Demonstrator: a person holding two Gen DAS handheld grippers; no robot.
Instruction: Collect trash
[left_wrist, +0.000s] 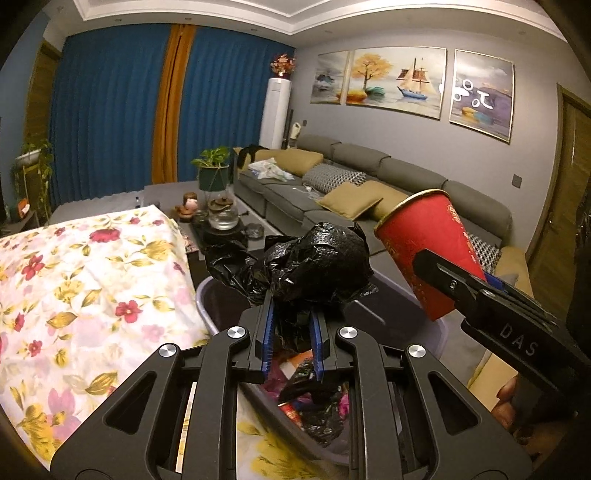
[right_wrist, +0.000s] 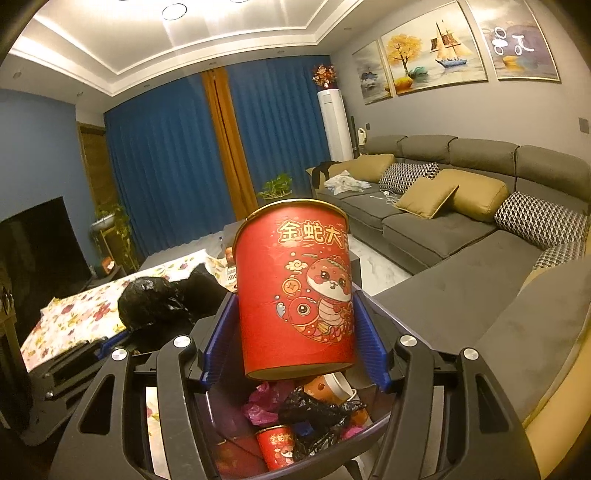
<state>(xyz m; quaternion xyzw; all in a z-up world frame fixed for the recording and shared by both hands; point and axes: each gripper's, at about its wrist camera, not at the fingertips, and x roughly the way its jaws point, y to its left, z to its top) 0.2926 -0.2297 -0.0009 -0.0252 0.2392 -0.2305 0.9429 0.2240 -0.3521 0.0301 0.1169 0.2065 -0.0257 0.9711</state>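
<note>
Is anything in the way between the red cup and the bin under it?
Nothing visible. The right gripper holds the red cup right above the open bin, with only trash already lying inside. The left gripper holds a crumpled black bag off to the side, clear of the cup.

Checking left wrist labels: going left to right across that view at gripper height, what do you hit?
Floral tablecloth → black plastic bag, pinched in the left hand-held gripper → red paper cup, held in the right hand-held gripper.
</note>
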